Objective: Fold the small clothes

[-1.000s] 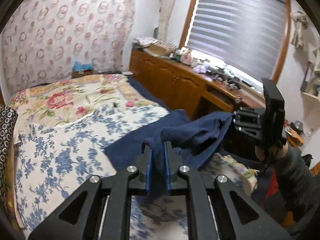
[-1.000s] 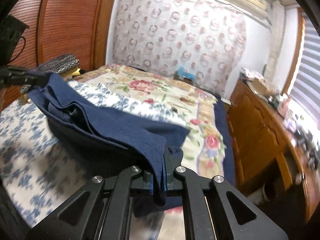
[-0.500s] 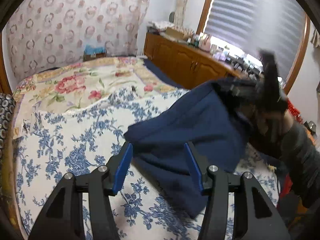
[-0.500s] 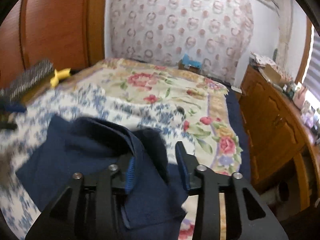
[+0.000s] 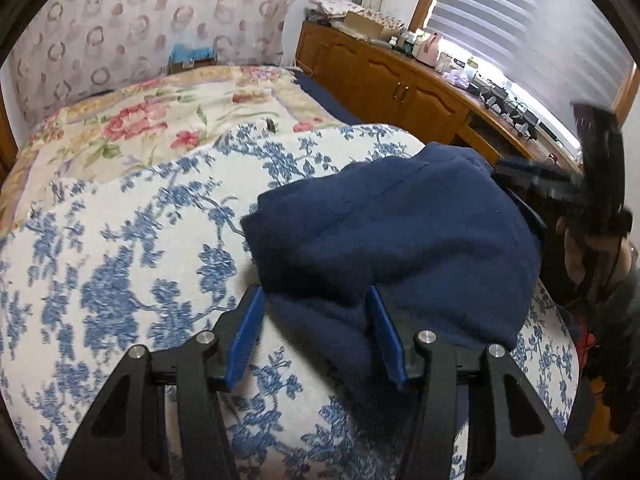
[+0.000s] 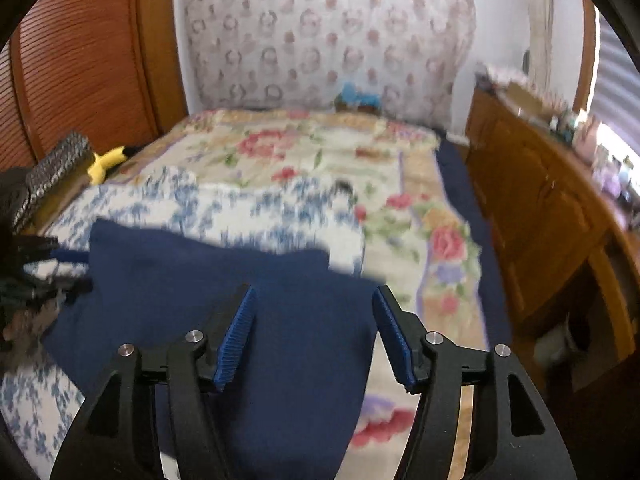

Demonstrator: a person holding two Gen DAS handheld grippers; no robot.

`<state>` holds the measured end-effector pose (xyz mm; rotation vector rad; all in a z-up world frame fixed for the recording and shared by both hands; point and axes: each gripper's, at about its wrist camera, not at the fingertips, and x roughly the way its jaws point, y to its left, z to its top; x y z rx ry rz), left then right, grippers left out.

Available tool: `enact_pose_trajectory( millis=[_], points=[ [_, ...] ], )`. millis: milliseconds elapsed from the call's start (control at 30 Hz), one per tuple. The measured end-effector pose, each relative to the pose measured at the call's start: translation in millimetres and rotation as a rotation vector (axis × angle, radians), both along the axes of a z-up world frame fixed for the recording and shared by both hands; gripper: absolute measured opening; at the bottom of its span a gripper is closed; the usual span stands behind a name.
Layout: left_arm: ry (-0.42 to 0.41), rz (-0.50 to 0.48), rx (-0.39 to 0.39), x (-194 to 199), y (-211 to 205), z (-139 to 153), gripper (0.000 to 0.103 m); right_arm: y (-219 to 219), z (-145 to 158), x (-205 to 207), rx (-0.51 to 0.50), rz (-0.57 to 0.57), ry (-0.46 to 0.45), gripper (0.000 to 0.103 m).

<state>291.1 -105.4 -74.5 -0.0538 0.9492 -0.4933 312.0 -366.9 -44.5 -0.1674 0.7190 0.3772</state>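
The left gripper (image 5: 316, 332) has its blue-padded fingers spread wide and holds nothing; it sits low at the near edge of the navy garment (image 5: 384, 240), with cloth lying between the pads but not pinched. To its left stretches the blue-flowered quilt (image 5: 120, 248), and beyond that a rose-patterned bedspread (image 5: 152, 120) running up to the curtained wall. The garment rests in a doubled heap on the quilt, an upper layer laid over a lower one whose edge shows just ahead of the pads. Further right, seen from the left wrist, the right gripper (image 6: 312, 332) appears blurred at the garment's far side; its own camera shows its fingers likewise parted and empty, poised over the navy cloth near the quilt's right border. A wooden cabinet (image 6: 540, 216) lines the room on that side.

Judging by the layered cloth and both claws being free, one fold looks laid down, and the step in hand is the regrasp. The next move probably calls for each claw to find an edge or corner of the doubled cloth, pinching both layers together so they do not slide apart when lifted.
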Motion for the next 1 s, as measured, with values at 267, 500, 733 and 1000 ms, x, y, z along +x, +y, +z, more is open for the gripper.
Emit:
enact_pose_trajectory(
  millis=[267,500,733,1000],
  points=[
    [0.02,0.012,-0.043,8,-13,-6,0.056,-19,-36,-4,0.105,-0.027,0.15,0.062],
    [0.04,0.016,-0.116,12,-7,-1,0.022,-19,-43,-3,0.161,-0.016,0.191,0.062],
    [-0.037,-0.023,-0.205,-5,-2,31,0.01,-2,-38,-20,0.101,0.055,0.16,0.016],
    [-0.15,-0.062,-0.264,-40,8,79,0.009,3,0,-45,0.073,0.043,0.023,0.008]
  ],
)
